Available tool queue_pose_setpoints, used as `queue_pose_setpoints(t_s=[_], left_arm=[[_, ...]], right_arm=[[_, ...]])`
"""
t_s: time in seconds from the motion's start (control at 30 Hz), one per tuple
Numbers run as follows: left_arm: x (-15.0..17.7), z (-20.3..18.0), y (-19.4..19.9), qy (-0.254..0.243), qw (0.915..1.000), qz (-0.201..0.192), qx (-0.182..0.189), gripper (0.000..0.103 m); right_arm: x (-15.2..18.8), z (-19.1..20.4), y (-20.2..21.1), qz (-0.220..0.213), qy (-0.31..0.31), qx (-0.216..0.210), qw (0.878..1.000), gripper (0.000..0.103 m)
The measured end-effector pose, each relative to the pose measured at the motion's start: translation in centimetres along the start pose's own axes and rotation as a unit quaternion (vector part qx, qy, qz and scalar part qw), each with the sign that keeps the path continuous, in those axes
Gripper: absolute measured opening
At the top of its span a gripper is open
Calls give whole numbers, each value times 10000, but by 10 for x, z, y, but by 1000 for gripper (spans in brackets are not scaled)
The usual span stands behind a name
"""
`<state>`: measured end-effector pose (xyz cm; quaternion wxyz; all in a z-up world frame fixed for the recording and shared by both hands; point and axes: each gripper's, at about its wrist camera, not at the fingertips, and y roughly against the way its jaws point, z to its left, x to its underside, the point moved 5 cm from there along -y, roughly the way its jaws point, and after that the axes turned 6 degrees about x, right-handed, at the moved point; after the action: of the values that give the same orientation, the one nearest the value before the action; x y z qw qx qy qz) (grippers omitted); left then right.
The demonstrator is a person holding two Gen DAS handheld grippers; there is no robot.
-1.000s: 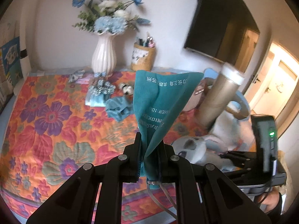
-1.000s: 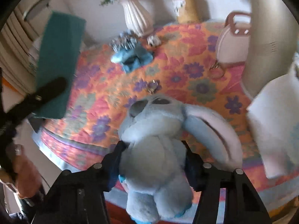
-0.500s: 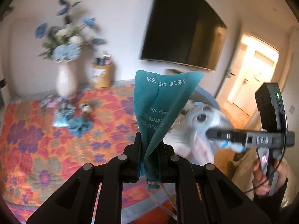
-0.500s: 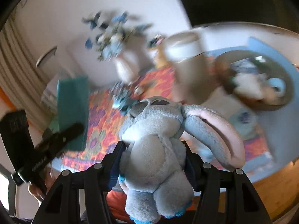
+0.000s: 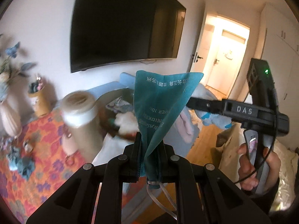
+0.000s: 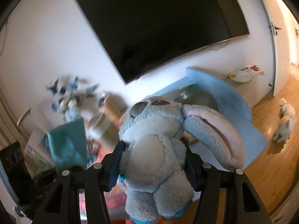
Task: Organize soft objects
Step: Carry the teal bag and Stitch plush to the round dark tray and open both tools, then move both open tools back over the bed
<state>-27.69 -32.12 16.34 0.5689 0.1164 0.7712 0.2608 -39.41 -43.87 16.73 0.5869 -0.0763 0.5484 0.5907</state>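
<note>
Left claw, seen from its own wrist camera, pinches the lower end of a teal fabric pouch, which stands up between the closed fingers; beyond it lie a floral bedspread and a round basket of soft things. From the right wrist view, the right claw squeezes a blue plush rabbit at its belly. Judging by the blur, both are in transit; slow down, keep both grips firm, and release only once low over the basket.
</note>
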Motion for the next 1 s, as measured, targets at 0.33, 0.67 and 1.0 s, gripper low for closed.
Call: queue_pose_setpoints(t_s=[0.33, 0.67, 1.0], left_arm=[[-58, 17, -112, 492, 9917, 123, -1178, 10], [-61, 45, -185, 535, 9829, 620, -1650, 42], [-56, 11, -152, 238, 9927, 246, -1159, 77]], right_arm=[[-82, -56, -87, -176, -874, 278, 9956, 57], [-84, -102, -188, 978, -1220, 88, 9877, 77], [-58, -122, -133, 689, -1430, 270, 9870, 78]])
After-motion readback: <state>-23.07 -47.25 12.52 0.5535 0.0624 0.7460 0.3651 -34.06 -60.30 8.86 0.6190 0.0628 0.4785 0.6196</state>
